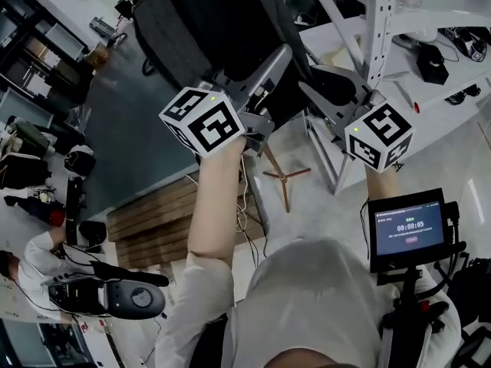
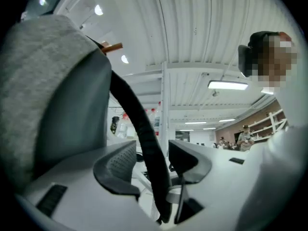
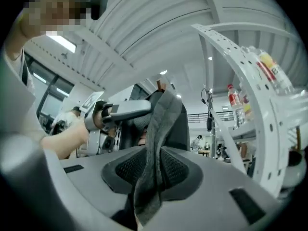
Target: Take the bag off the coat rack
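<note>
The dark grey bag (image 1: 207, 29) hangs high on the coat rack, filling the top middle of the head view, with both grippers raised to its lower right edge. In the left gripper view its body stands tall along the left side, long axis running up the frame. Its rounded top lies just under a wooden peg (image 2: 113, 47) that sticks out to the right beyond it. The left gripper (image 2: 150, 163) has its jaws apart with the bag's black strap (image 2: 144, 138) between them. The strap curves down from the bag's top edge and lies against the right-hand jaw, with a sliver of background showing between it and the other pad. The right gripper (image 3: 153, 170) is clamped on a grey strap (image 3: 161, 129) of woven fabric. Both pads press its lower end, and it rises nearly straight up from the jaws to the bag's dark body behind, where another bit of wooden peg shows above. Below the grippers the rack's wooden tripod foot (image 1: 285, 176) stands on the pale floor. A white perforated shelf frame (image 1: 377, 21) stands just right of the bag, with bottles (image 3: 234, 100) on its shelves. A small screen (image 1: 409, 232) near the person's right forearm shows a timer
</note>
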Demonstrator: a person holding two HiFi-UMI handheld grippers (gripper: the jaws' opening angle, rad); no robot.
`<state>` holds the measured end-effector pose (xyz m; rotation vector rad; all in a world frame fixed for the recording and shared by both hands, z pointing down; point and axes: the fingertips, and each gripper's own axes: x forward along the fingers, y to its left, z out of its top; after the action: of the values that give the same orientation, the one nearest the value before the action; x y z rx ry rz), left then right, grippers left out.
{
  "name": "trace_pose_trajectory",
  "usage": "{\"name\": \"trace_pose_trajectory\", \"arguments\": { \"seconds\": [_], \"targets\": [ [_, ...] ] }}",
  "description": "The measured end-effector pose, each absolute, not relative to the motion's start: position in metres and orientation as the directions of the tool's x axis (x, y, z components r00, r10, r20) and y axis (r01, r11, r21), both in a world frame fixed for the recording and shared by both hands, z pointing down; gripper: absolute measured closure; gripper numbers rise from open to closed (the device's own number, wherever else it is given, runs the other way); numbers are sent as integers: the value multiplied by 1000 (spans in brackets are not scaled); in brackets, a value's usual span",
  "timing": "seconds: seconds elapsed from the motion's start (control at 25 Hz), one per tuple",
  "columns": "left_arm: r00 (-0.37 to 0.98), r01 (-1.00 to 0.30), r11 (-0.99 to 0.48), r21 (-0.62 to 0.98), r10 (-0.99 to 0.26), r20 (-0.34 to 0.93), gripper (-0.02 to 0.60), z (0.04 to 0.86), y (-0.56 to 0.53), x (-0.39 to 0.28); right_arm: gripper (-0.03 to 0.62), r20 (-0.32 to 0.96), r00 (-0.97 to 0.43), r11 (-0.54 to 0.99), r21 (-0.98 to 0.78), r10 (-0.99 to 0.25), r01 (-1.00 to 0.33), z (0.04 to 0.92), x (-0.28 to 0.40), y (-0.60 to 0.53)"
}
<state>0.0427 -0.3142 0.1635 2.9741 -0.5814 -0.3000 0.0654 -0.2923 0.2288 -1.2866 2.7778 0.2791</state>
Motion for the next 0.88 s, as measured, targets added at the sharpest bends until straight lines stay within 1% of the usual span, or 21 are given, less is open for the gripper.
{"name": "trace_pose_trajectory", "arguments": {
  "seconds": [0.04,0.08,0.12,0.16,0.32,0.36,0.4,0.44,0.48,0.64,0.76,0.84,0.88],
  "targets": [
    [921,-335,-935,119,-351,-168,379,161,-310,51,487,-111,-632,607,193,-767,-771,230,70,-290],
    [929,-316,-942,114,-332,-163,350,158,-307,58,487,-88,-621,586,252,-779,-770,232,71,-286],
    [931,-311,-943,118,-327,-165,306,155,-307,64,487,-73,-622,577,300,-780,-759,233,70,-282],
    [927,-315,-941,124,-333,-173,279,151,-309,68,490,-65,-634,584,328,-771,-743,233,67,-277],
    [919,-304,-938,165,-335,-209,275,141,-322,84,496,-53,-719,657,366,-693,-659,237,48,-260],
    [918,-294,-937,188,-332,-218,313,140,-324,85,502,-52,-729,665,370,-683,-649,237,44,-257],
    [915,-288,-934,213,-334,-228,403,139,-325,84,502,-53,-732,667,373,-679,-645,237,43,-255],
    [909,-288,-929,234,-342,-239,517,139,-326,81,500,-54,-734,668,374,-677,-643,237,43,-254],
    [904,-291,-925,244,-350,-247,541,140,-326,79,499,-54,-738,671,375,-673,-639,238,44,-253],
    [894,-308,-917,253,-370,-254,546,142,-331,70,496,-57,-759,695,361,-649,-621,223,52,-243],
    [865,-313,-892,326,-410,-290,546,147,-351,53,494,-59,-739,652,426,-672,-627,199,54,-238],
    [844,-306,-881,361,-426,-325,546,152,-364,34,496,-133,-729,623,431,-672,-653,169,59,-228],
    [840,-307,-879,364,-430,-332,547,153,-368,25,496,-184,-735,633,400,-653,-663,148,61,-222]
  ]
}}
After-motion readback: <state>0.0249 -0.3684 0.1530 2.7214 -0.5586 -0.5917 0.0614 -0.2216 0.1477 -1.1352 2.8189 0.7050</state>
